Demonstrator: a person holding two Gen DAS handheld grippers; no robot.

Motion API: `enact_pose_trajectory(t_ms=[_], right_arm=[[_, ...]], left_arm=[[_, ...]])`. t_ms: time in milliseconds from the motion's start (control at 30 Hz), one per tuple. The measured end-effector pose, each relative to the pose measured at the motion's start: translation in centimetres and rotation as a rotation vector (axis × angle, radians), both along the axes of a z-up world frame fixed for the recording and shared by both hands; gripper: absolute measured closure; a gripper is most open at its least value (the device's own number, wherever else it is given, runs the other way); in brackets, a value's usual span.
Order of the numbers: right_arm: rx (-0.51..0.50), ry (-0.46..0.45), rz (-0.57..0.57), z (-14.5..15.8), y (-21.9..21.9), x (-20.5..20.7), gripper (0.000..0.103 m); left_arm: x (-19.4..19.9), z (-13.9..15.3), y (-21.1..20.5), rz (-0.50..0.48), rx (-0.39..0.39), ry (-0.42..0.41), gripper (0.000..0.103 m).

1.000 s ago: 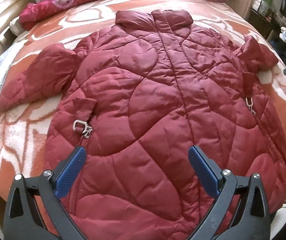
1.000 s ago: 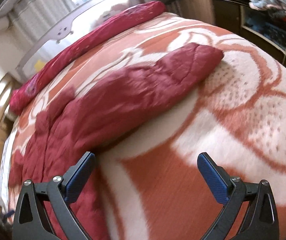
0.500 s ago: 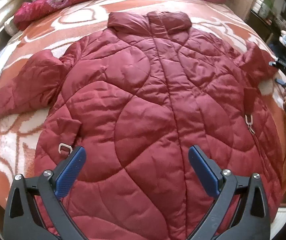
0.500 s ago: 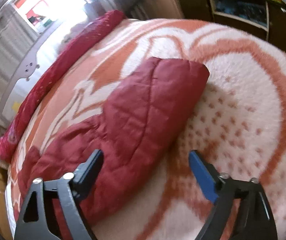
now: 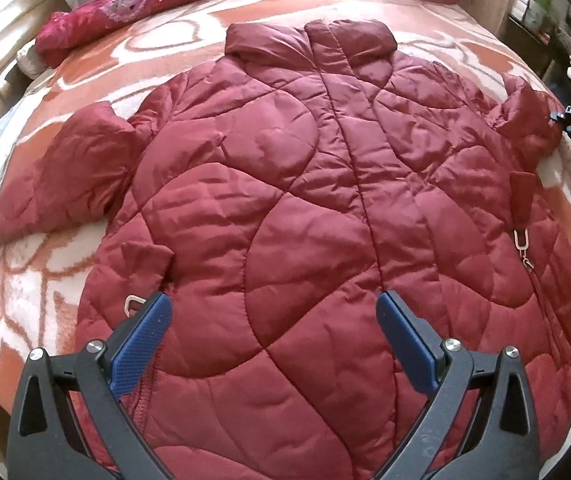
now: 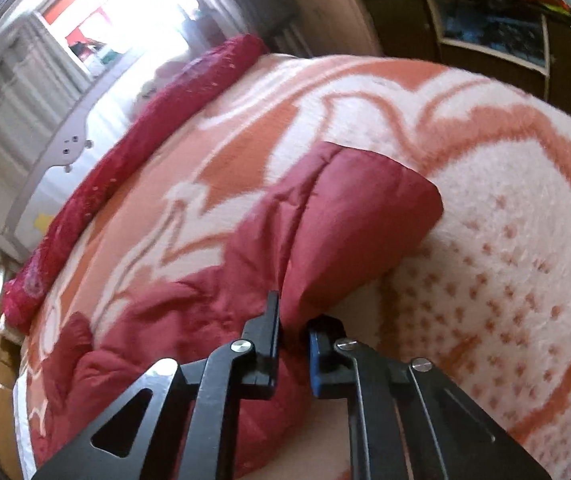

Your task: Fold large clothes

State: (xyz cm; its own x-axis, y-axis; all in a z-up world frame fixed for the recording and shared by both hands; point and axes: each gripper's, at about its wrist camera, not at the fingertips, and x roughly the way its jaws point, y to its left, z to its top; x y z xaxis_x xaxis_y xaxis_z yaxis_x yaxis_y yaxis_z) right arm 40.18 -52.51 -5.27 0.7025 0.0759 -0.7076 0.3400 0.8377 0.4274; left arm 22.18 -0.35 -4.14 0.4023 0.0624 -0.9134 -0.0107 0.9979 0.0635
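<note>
Partly hidden: jacket sleeve [image 6: 349, 232] edge between right hand-held gripper [image 6: 294, 344] pads.

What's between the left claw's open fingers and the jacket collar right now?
Only the jacket itself: its quilted front runs unbroken from the left claw up to the collar, with nothing lying on it. The left wrist view shows this.

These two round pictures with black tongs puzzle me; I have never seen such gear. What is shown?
A person holds a two-finger clamp in each hand; each carries a fisheye camera looking along its fingers. The left gripper hovers open above a dark red quilted padded jacket, spread front-up on an orange and white patterned fleece blanket covering a bed. The right gripper has shut on the jacket's sleeve, beside the cuff, probably to fold it inward.
</note>
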Motion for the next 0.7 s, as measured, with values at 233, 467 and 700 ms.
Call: enact_pose_trajectory(t_ms=[233, 467, 700], right_arm=[[-0.027, -0.077, 0.096, 3.8, 3.9, -0.9, 0.095], [0.015, -0.165, 0.262, 7.3, 10.7, -1.7, 0.095], [0.024, -0.202, 0.48, 9.3, 20.1, -1.6, 0.096]], left_arm=[[-0.4, 0.5, 1.3, 0.017, -0.095, -0.014, 0.0], [-0.5, 0.6, 3.8, 0.084, -0.141, -0.013, 0.0], [-0.9, 1.8, 5.7, 0.104, -0.15, -0.051, 0.0]])
